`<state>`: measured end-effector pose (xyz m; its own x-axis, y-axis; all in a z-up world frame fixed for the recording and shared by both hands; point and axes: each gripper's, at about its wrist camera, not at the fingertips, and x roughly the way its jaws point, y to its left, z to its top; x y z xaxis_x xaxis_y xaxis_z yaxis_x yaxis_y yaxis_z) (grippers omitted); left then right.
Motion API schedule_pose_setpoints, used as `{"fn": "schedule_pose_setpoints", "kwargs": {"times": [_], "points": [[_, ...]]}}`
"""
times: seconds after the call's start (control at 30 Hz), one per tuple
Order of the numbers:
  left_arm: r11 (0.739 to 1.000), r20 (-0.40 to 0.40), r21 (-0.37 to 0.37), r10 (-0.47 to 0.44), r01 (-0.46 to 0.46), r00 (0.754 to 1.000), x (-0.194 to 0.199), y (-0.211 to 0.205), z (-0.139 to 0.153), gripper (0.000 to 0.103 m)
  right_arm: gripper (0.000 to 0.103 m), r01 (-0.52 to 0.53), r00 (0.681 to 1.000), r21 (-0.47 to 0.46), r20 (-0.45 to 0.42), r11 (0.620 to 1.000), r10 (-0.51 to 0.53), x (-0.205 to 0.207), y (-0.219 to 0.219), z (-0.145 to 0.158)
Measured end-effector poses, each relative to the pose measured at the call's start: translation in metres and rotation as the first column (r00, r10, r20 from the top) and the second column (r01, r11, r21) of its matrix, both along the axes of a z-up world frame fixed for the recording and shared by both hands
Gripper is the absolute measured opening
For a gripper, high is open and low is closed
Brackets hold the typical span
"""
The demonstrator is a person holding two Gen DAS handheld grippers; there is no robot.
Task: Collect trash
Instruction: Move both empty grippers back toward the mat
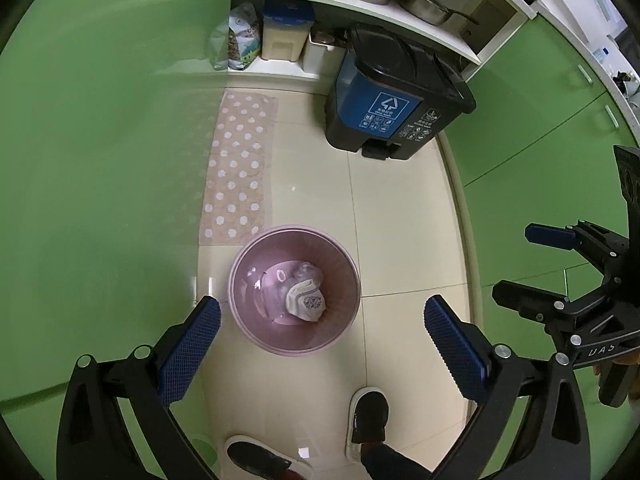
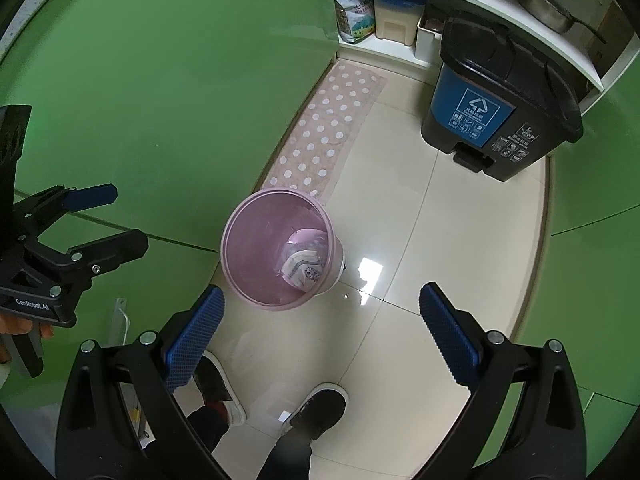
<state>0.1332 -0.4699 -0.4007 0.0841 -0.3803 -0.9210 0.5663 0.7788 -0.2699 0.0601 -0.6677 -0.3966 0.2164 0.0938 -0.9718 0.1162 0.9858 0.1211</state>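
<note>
A small pink waste bin (image 1: 248, 280) (image 2: 248, 240) stands upright on the tiled floor. Inside it lies a crumpled white wrapper with a dark print (image 1: 306, 302) (image 2: 302, 268) on some clear plastic. My left gripper (image 1: 322, 340) hangs open high above the bin, with nothing between its blue pads. My right gripper (image 2: 320, 330) is open too and empty, up over the floor beside the bin. Each gripper shows at the edge of the other's view: the right gripper (image 1: 520, 268), the left gripper (image 2: 128, 220).
A black and blue pedal bin (image 1: 396, 92) (image 2: 500, 96) with its lid down stands by white shelves holding pots and containers. A pink dotted mat (image 1: 240, 164) lies along green cabinet doors (image 1: 100, 140). A person's two dark shoes (image 1: 370, 420) are below the grippers.
</note>
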Motion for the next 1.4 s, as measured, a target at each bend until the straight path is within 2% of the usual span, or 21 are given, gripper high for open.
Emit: {"fn": "schedule_pose_setpoints", "kwargs": {"times": [0.23, 0.37, 0.5, 0.67, 0.8, 0.93, 1.03, 1.2, 1.4], "points": [[1.0, 0.03, 0.002, 0.022, -0.022, 0.999, -0.021, 0.013, 0.059, 0.098, 0.096, -0.001, 1.0, -0.017, 0.03, 1.0, 0.002, -0.014, 0.009, 0.059], [0.999, 0.068, 0.005, 0.041, -0.041, 0.997, -0.036, 0.025, 0.105, 0.098, 0.097, -0.015, 0.998, -0.03, 0.068, 0.999, 0.017, -0.029, 0.018, 0.115], [0.998, 0.122, -0.004, 0.066, -0.066, 0.99, -0.052, 0.043, 0.164, 0.098, 0.098, -0.036, 0.993, -0.035, 0.113, 0.999, 0.039, -0.043, 0.03, 0.17], [0.992, 0.191, -0.01, 0.123, -0.124, 0.974, -0.073, 0.074, 0.229, 0.098, 0.1, -0.106, 0.979, -0.027, 0.171, 0.994, 0.109, -0.059, 0.057, 0.239], [0.982, 0.215, -0.026, 0.189, -0.188, 0.958, -0.089, 0.105, 0.262, 0.098, 0.1, -0.186, 0.959, -0.019, 0.213, 0.982, 0.185, -0.069, 0.088, 0.281], [0.957, 0.238, -0.043, 0.287, -0.285, 0.928, -0.11, 0.147, 0.289, 0.098, 0.1, -0.281, 0.93, -0.004, 0.246, 0.96, 0.273, -0.07, 0.125, 0.311], [0.932, 0.263, -0.053, 0.36, -0.359, 0.895, -0.124, 0.179, 0.305, 0.098, 0.1, -0.373, 0.894, 0.01, 0.272, 0.928, 0.357, -0.07, 0.16, 0.331], [0.868, 0.3, -0.059, 0.486, -0.493, 0.821, -0.147, 0.251, 0.323, 0.098, 0.1, -0.476, 0.842, 0.019, 0.301, 0.879, 0.449, -0.066, 0.213, 0.348], [0.797, 0.335, -0.042, 0.579, -0.602, 0.743, -0.159, 0.331, 0.337, 0.098, 0.1, -0.56, 0.789, 0.03, 0.324, 0.828, 0.522, -0.055, 0.285, 0.359]]}}
